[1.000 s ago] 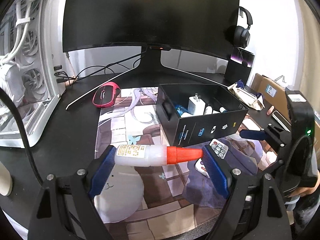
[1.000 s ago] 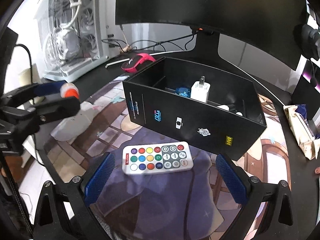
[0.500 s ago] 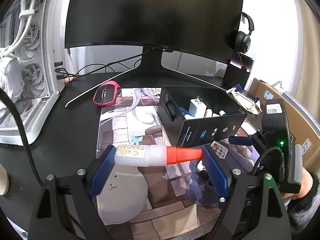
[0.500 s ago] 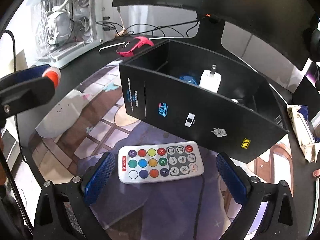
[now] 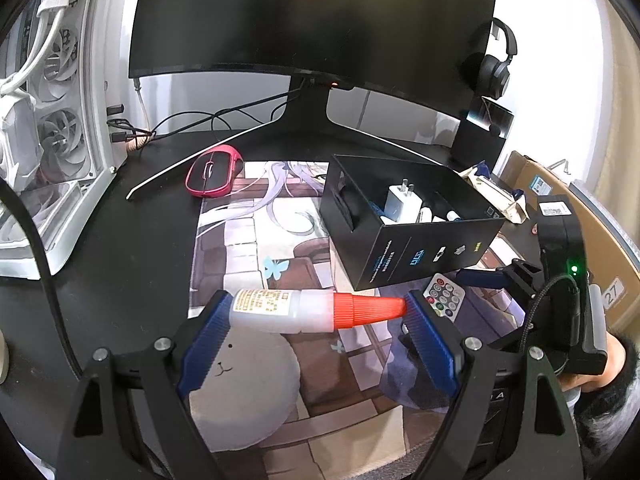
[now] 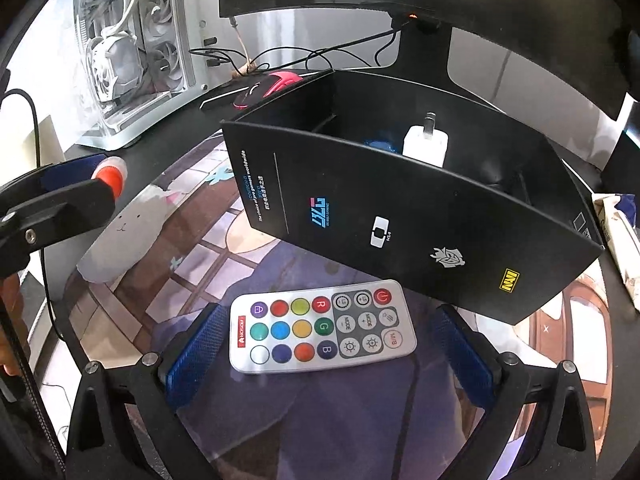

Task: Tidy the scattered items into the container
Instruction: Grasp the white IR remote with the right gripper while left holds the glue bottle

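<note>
My left gripper (image 5: 318, 312) is shut on a glue bottle (image 5: 312, 310) with a red cap, held end to end above the desk mat. The black box (image 5: 412, 216) stands ahead to the right and holds a white charger (image 5: 402, 200) and other small items. My right gripper (image 6: 326, 344) is open low over the mat, its blue pads either side of a white remote (image 6: 322, 326) with coloured buttons, just in front of the black box (image 6: 400, 220). The remote also shows in the left wrist view (image 5: 444, 294).
A red mouse (image 5: 212, 174) lies at the mat's far left corner. A monitor stand (image 5: 308, 120), cables and a white PC case (image 5: 48, 152) stand behind. A crumpled wrapper (image 5: 496, 196) lies right of the box. Headphones (image 5: 494, 68) hang at the back.
My right gripper has moved forward and down until its pads flank the remote. My left gripper has risen and drawn back a little with the glue bottle.
</note>
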A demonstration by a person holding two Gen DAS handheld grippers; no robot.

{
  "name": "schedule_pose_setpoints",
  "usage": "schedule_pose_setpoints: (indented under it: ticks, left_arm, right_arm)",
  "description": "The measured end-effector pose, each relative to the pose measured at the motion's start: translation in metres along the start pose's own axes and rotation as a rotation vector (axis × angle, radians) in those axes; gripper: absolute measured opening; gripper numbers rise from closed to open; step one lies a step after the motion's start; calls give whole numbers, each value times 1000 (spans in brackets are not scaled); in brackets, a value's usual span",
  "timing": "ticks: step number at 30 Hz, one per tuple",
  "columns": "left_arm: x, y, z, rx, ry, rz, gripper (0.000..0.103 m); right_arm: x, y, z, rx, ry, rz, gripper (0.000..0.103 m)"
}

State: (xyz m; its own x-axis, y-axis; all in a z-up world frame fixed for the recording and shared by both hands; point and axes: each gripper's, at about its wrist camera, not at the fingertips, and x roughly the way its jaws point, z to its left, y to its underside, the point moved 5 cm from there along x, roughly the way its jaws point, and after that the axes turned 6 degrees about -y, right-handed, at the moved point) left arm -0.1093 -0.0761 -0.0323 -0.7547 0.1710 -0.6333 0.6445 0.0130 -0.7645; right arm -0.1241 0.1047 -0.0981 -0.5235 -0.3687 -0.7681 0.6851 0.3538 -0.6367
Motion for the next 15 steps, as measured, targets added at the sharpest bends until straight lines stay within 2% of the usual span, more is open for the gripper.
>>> schedule_pose_setpoints:
  ticks: [4, 6, 15]
  left_arm:
    - [0, 0, 0, 3, 0, -2, 86]
    - [-1, -1, 1, 2, 0, -4, 86]
    - [-3, -2, -2, 11, -3, -11, 86]
  right_arm:
    - [-2, 2, 2, -7, -9, -11, 101]
    - [-6, 3, 7, -31, -27, -30, 88]
    - [-10, 7, 8, -38, -44, -53, 88]
